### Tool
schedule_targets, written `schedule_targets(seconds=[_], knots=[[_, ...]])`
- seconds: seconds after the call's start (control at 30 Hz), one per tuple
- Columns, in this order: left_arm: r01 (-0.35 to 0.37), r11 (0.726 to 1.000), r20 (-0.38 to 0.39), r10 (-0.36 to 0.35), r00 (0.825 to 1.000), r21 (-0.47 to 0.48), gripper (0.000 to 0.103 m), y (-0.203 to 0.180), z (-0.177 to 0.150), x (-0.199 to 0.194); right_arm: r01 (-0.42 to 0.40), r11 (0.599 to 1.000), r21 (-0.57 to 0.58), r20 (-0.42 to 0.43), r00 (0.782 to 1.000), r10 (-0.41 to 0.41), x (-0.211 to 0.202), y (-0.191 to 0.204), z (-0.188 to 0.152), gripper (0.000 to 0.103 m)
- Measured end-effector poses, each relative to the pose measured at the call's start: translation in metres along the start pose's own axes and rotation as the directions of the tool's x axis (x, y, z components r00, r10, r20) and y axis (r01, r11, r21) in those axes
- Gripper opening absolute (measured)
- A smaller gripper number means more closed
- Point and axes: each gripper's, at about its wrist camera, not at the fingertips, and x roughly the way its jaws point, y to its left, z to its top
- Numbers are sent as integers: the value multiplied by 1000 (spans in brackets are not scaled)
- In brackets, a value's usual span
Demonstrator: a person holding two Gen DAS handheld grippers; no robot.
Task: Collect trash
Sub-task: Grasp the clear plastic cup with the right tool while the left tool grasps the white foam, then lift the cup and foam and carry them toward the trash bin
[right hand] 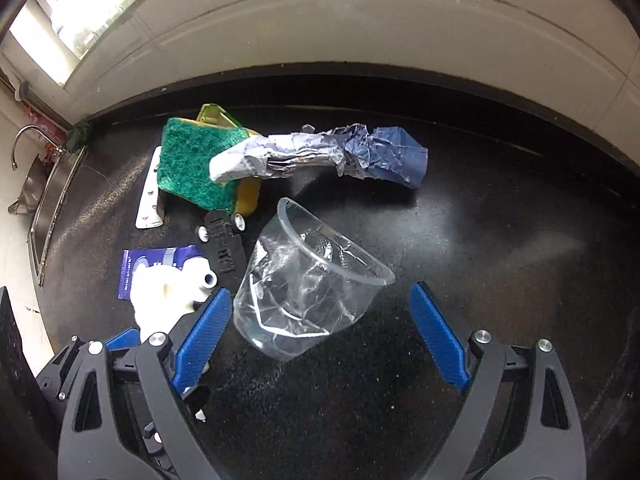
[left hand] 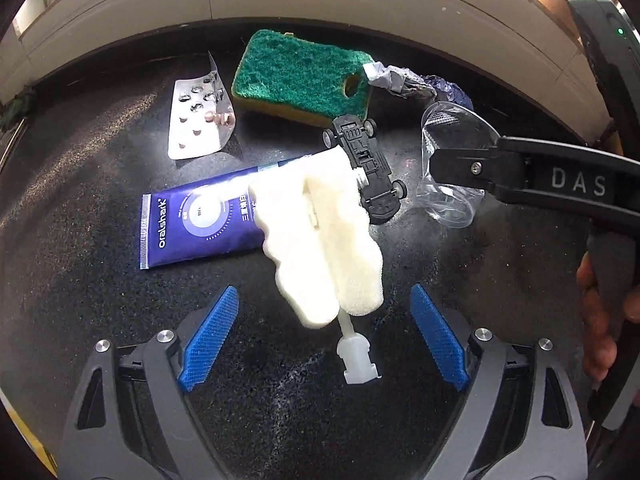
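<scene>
Two grippers over a dark speckled counter (left hand: 100, 160), both pointing steeply down with their blue pads spread wide and nothing pinched between them.

Left gripper (left hand: 324, 336) hangs over a white foam piece (left hand: 320, 240). Its long axis runs from upper left to lower right in the left view, and it lies partly over a purple tube (left hand: 192, 224) and the edge of an upside-down black toy car (left hand: 368, 168). A small white plastic connector (left hand: 356, 360) sticks out of the foam's near end, right between the open fingers, untouched as far as I can see.

Right gripper (right hand: 322, 334) is over a crushed clear cup (right hand: 308, 280). The cup lies on its side, mouth toward the upper right and base toward the near left. The left pad is just beside the cup's base, but I can't tell if it touches; the right pad is clearly apart from it.

Behind those there's a green sponge (left hand: 300, 76) with a yellow underside, a blister pack (left hand: 198, 120) to its left, and a crumpled wrapper (right hand: 320, 156) lying crosswise, one end resting on the sponge. In the left view, the right gripper's black finger reaches in from the right edge over the cup, with a hand (left hand: 604, 320) wrapped around the handle below it.
</scene>
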Motion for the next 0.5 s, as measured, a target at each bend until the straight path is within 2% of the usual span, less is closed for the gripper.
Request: schedule_targets(seconds=[0.1,0.13,0.17,0.2,0.23,0.27,0.33,0.5], knots=[[9,1000,-17,-9,1000,-20,77,-2,6,10,-12,1000,2,-31,999,12,14,-4,5,85],[0,1000,-8,0,1000,-14,73,-3,8,10,-14,1000,-2,-37,999,14,17,-4,5,74],[-2,1000,-8,2,1000,-4,71,-5,11,11,-12,1000,-10,-41,999,12,18,-4,5,69],[-2,1000,-6,2,1000,10,59,-8,13,11,-2,1000,-22,-31,1000,1,16,-5,6,49],[-2,1000,-9,2,1000,22,50,-10,15,11,-4,1000,-25,-39,999,3,15,-6,5,43],[4,1000,-15,-4,1000,31,42,-11,16,10,-15,1000,-14,-41,999,14,13,-9,5,43],[21,999,-34,-20,999,30,36,-12,18,8,-12,1000,-15,-33,999,12,6,-13,2,42],[22,995,-24,-20,1000,97,32,-20,15,-16,12,999,-34,21,1000,-11,-26,-20,-9,42]])
